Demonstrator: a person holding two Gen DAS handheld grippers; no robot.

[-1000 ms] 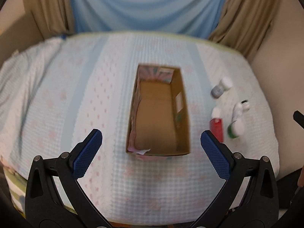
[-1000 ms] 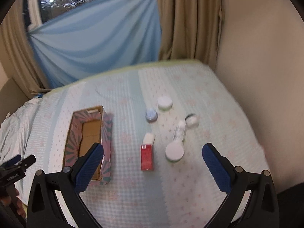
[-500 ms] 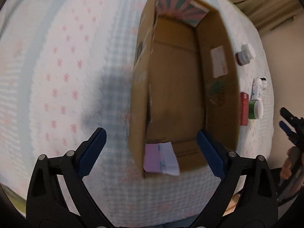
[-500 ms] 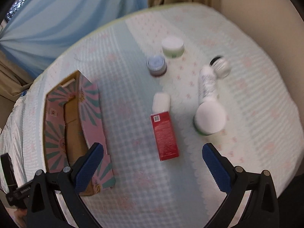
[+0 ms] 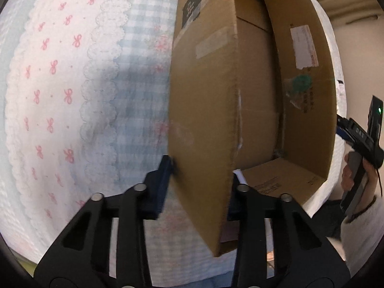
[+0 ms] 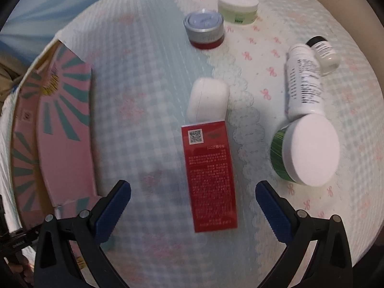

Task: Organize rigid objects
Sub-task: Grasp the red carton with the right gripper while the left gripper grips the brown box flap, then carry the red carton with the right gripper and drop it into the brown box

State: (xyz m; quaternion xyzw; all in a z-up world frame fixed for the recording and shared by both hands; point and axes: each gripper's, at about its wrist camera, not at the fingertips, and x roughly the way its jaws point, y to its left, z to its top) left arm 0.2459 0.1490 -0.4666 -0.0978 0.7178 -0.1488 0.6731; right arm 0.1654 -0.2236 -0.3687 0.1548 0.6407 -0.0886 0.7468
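Left wrist view: the left gripper (image 5: 200,182) has just been closing and now pinches the near side wall of the cardboard box (image 5: 259,91) — one blue pad on the wall's outer face, the other inside, mostly hidden by the cardboard. The box sits open-topped on the patterned bedspread (image 5: 60,91), nothing loose visible inside apart from stickers and tape. At far right a hand (image 5: 355,177) holds the other tool. Right wrist view: the right gripper (image 6: 192,206) has its fingers wide, nothing touching the pads, w/ the red carton (image 6: 208,175) lying flat between them. A white case (image 6: 208,99) touches the carton's far end. To the right, a white-lidded green jar (image 6: 307,151) on its side, touching a white tube (image 6: 303,81); just beside that a small black-capped bottle (image 6: 324,52). Farther back — a blue-lidded jar (image 6: 204,30) beside a pale green jar (image 6: 237,6). The box's pink outer side is at left.
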